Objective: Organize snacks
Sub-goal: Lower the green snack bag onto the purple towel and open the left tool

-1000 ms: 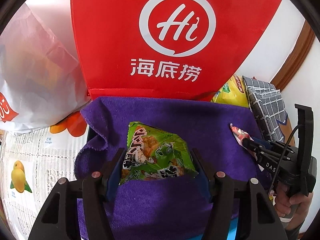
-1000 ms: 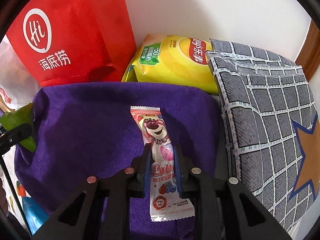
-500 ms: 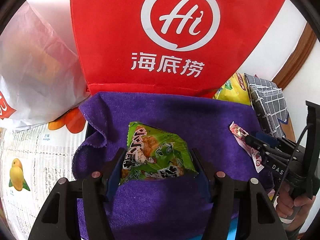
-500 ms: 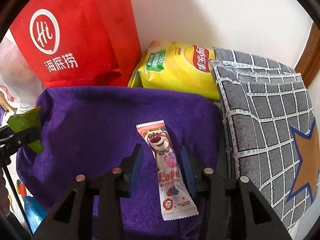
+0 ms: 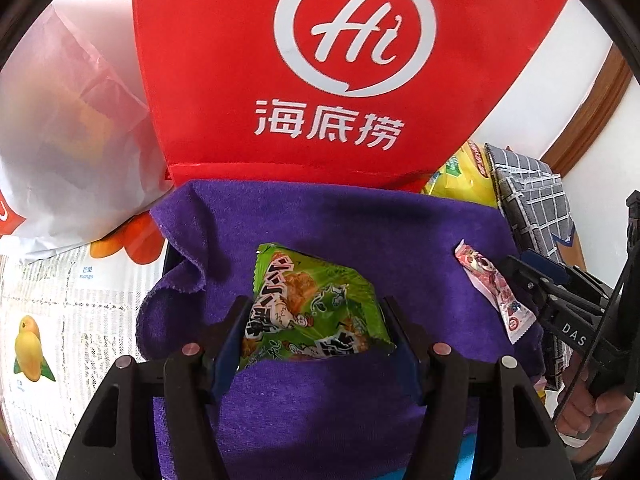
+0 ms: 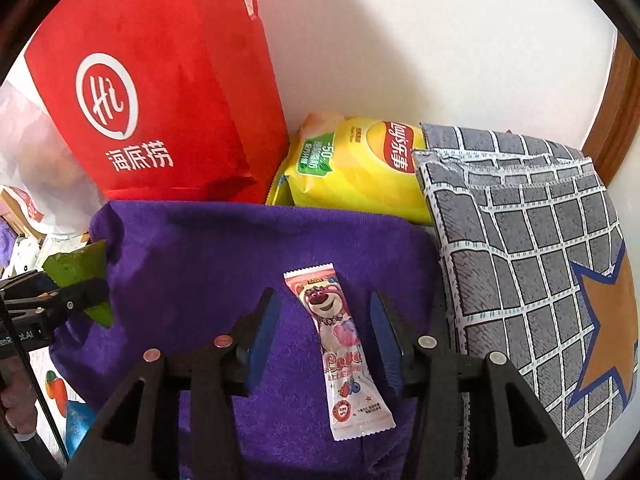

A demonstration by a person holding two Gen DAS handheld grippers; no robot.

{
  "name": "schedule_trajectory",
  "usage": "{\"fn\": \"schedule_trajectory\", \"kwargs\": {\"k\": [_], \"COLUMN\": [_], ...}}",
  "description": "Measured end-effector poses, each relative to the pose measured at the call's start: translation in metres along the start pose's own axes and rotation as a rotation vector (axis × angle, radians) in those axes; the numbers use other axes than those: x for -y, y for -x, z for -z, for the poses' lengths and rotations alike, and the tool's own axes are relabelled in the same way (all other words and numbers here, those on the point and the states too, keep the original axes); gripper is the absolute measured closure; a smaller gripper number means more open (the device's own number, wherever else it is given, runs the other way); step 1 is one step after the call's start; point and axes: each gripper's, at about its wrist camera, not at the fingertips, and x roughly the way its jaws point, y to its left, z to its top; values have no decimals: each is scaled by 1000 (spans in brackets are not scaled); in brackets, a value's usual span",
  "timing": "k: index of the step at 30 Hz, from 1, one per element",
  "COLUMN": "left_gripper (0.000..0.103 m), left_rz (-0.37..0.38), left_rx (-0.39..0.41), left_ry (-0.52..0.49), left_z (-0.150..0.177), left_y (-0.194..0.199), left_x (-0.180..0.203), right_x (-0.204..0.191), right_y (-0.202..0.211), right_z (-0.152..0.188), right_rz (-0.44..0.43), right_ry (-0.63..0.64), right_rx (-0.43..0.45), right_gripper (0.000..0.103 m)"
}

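Note:
A green snack packet (image 5: 304,292) sits between the pads of my left gripper (image 5: 313,308), low over a purple cloth (image 5: 320,224). The pads still touch both of its sides while the jaws are opening slightly. In the right wrist view the same packet (image 6: 80,276) sticks up from the left gripper (image 6: 68,296) at the far left. A pink bear-print candy packet (image 6: 340,344) lies flat on the purple cloth (image 6: 200,248). My right gripper (image 6: 322,298) straddles it with its jaws opening, and neither pad touches it. The left wrist view shows that packet (image 5: 492,292) beside the right gripper (image 5: 524,264).
A red paper bag (image 5: 320,60) stands behind the cloth against the white wall. A yellow chips bag (image 6: 360,168) and a grey checked cloth (image 6: 520,260) lie at the right. A white plastic bag (image 5: 60,140) and a fruit-print table cover (image 5: 60,300) are on the left.
My right gripper has opened, let go of the pink candy packet and lifted a little; the packet now lies on the purple cloth. The left gripper and green packet have stayed put.

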Motion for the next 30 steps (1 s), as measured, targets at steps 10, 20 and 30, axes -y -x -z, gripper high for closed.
{"fn": "schedule_trajectory", "kwargs": {"k": [10, 20, 30], "left_gripper": [25, 25, 25], "left_rz": [-32, -77, 5], "left_rx": [19, 80, 198], "left_ry": [-18, -16, -81], "left_z": [-1, -3, 2], "left_y": [8, 35, 87], "left_x": [9, 18, 36], "right_x": [-4, -10, -26], "right_y": [18, 44, 89], "right_z": [2, -7, 18], "right_rz": [5, 5, 81], "right_ry": [-2, -16, 37], "right_rx": [22, 74, 89], "right_gripper": [56, 56, 47]}}
